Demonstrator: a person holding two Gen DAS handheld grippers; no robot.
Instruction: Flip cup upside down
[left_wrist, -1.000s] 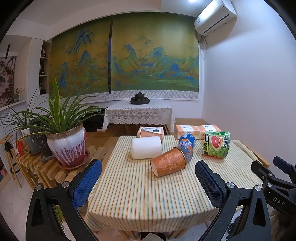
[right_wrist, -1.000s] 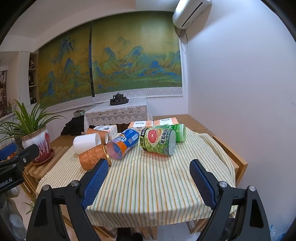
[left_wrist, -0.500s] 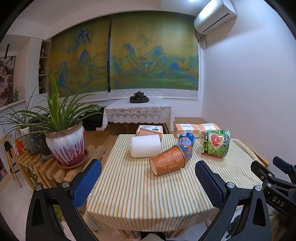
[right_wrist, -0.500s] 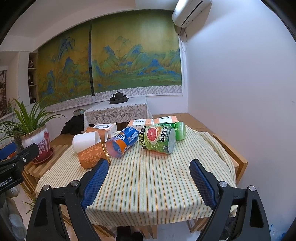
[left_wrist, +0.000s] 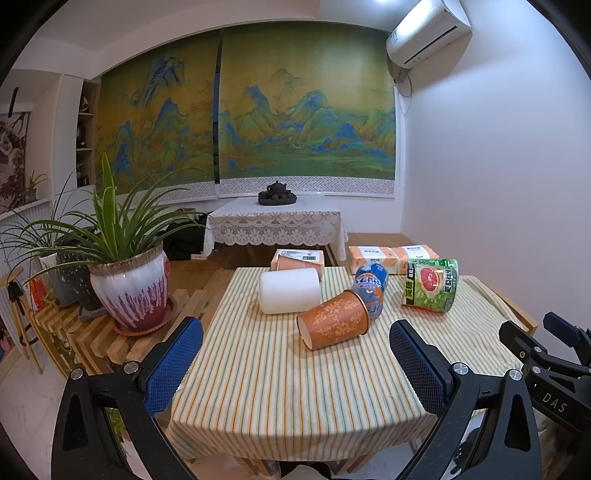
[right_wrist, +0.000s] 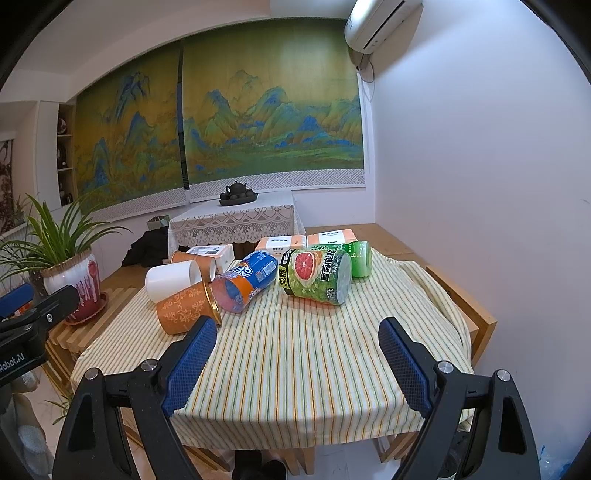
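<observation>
Cups lie on their sides on the striped cloth (left_wrist: 280, 387) in the left wrist view: an orange cup (left_wrist: 334, 324) touching a blue cup (left_wrist: 370, 288), a white cup (left_wrist: 289, 290) behind. Left gripper (left_wrist: 295, 363) gapes empty before them.

Right wrist view: right gripper (right_wrist: 297, 363) spread wide, empty, near the orange cup (right_wrist: 183, 310); green cup (right_wrist: 317, 275) lies beyond.

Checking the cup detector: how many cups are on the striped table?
3, all on their sides: the patterned orange cup nearest the grippers, the white cup behind it, and a plain orange cup at the far edge, partly hidden. Others may be hidden.
</observation>
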